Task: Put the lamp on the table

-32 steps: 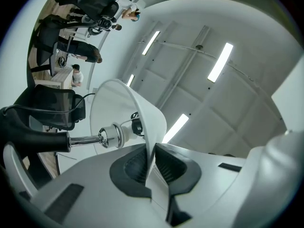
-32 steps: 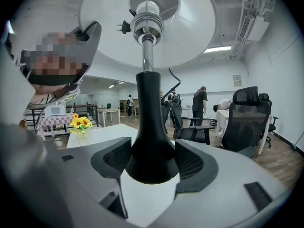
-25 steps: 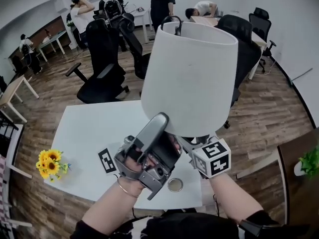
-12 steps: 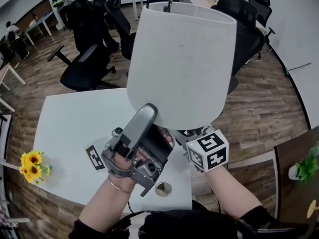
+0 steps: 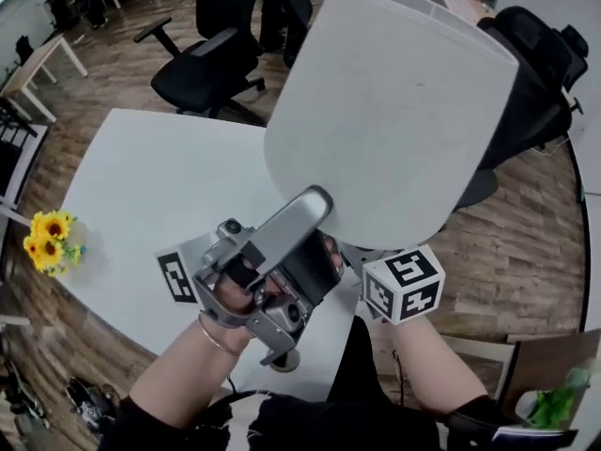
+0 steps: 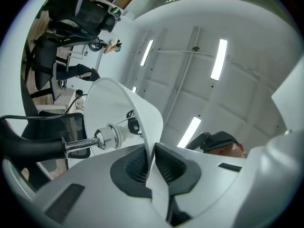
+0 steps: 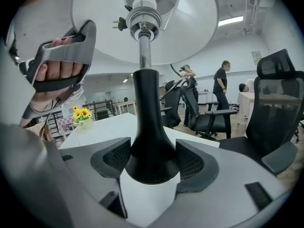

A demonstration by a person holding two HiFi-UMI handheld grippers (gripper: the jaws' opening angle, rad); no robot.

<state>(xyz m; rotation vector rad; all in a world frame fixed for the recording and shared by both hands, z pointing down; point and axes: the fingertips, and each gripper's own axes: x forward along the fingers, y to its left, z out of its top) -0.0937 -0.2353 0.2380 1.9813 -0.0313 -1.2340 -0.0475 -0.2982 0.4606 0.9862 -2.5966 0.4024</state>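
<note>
The lamp has a big white shade, a chrome socket and a black stem that flares into a base. I hold it in the air, tilted to the right, over the near right part of the white table. My left gripper is shut on the shade's lower rim, which runs thin between the pads. Below the shade, my right gripper is shut on the black base, with a pad against each side. The right jaws are hidden in the head view.
Yellow flowers stand at the table's left edge. A round cable hole is near its front edge. Black office chairs stand behind the table and one at the right. People stand far back.
Both grips are the same. The lamp has leaned further to the right, and the table has slid up and left in the view with more of it under the shade.
</note>
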